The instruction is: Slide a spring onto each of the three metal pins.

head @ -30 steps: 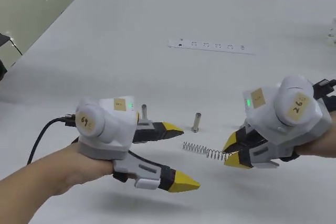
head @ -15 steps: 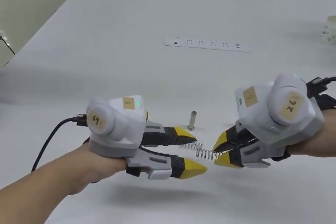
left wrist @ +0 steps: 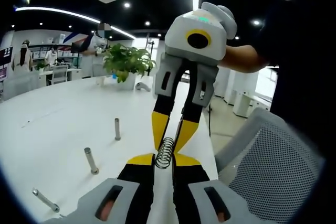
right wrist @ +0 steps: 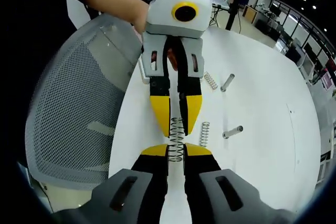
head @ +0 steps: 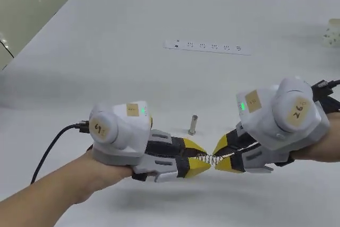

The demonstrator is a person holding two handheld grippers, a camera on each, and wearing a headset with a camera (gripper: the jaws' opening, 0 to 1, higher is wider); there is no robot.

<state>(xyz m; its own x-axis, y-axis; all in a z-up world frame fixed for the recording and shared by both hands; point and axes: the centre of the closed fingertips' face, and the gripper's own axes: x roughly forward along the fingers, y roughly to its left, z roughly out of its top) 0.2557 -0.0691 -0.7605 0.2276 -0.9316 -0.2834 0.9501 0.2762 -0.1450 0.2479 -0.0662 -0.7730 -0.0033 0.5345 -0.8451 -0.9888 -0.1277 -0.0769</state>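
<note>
A thin steel spring [head: 211, 158] hangs level just above the white table, held at both ends. My left gripper [head: 201, 161] is shut on its left end and my right gripper [head: 219, 158] is shut on its right end, yellow tips almost touching. One upright metal pin [head: 193, 125] stands just behind them. In the left gripper view the spring [left wrist: 165, 153] sits in my left gripper [left wrist: 164, 159], with two upright pins [left wrist: 117, 128] [left wrist: 90, 160] and a tilted one [left wrist: 44, 200] to the left. In the right gripper view two loose springs [right wrist: 205, 133] [right wrist: 210, 81] lie beside my right gripper [right wrist: 177, 151].
A white power strip [head: 207, 47] lies across the far middle of the table [head: 106, 51]. A small white object [head: 333, 31] stands at the far right edge. A black cable [head: 50, 147] trails from the left gripper. A grey mesh chair [right wrist: 68, 124] stands beside the table.
My left gripper has swung right, from open and apart, and shut on the spring's free end. The right gripper has kept its hold. A second pin is now hidden behind the left gripper.
</note>
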